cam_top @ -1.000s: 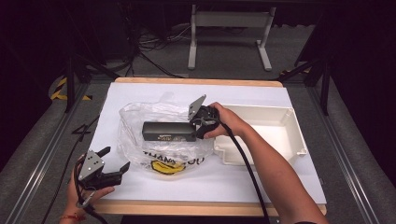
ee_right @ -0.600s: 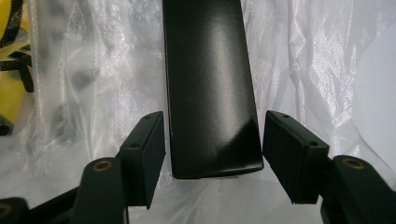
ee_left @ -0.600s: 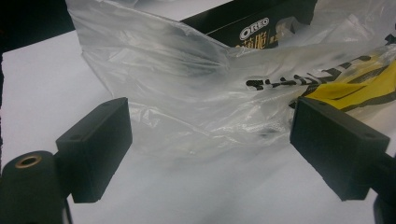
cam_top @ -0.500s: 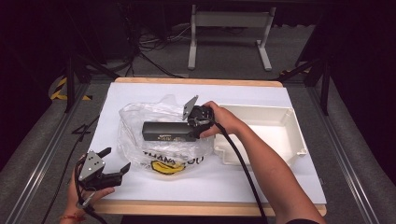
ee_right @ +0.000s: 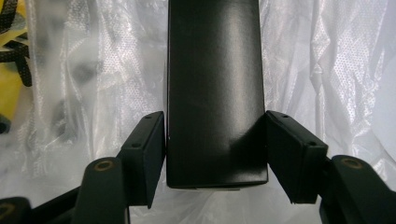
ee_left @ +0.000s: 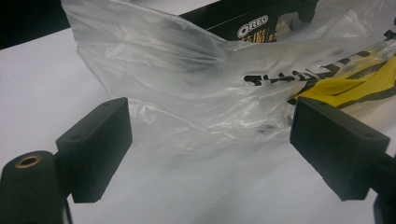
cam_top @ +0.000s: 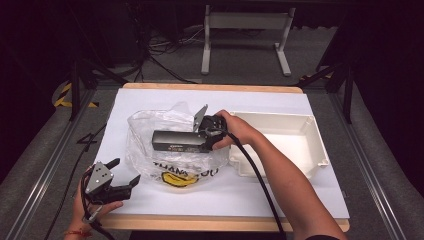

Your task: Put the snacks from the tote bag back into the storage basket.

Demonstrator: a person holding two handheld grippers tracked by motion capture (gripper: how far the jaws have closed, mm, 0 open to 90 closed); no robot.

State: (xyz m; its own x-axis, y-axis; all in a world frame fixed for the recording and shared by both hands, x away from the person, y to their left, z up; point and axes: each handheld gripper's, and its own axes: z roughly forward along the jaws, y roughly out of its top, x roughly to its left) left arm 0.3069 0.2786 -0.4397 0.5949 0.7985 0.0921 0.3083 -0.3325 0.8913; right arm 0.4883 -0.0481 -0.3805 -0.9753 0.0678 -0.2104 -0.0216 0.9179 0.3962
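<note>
A long black Oreo box [cam_top: 176, 141] lies across a crumpled clear plastic bag [cam_top: 150, 125] with black and yellow print, at the middle of the white table. My right gripper [cam_top: 204, 136] is shut on the box's right end. In the right gripper view both pads press the box [ee_right: 215, 84], with the bag [ee_right: 327, 70] underneath. My left gripper [cam_top: 125, 171] rests near the table's front left corner, open and empty. In the left gripper view its jaws stand wide apart [ee_left: 210, 135], facing the bag [ee_left: 187, 70] and the box [ee_left: 243, 23] behind it.
A white plastic tray [cam_top: 320, 145] stands to the right of the bag, with the right forearm reaching past its near left corner. The table's wooden front edge [cam_top: 225, 222] runs close to the left hand. A metal stand [cam_top: 245, 20] is on the floor beyond the table.
The right hand and gripper have shifted slightly left with the box over the bag. The left gripper has stayed put.
</note>
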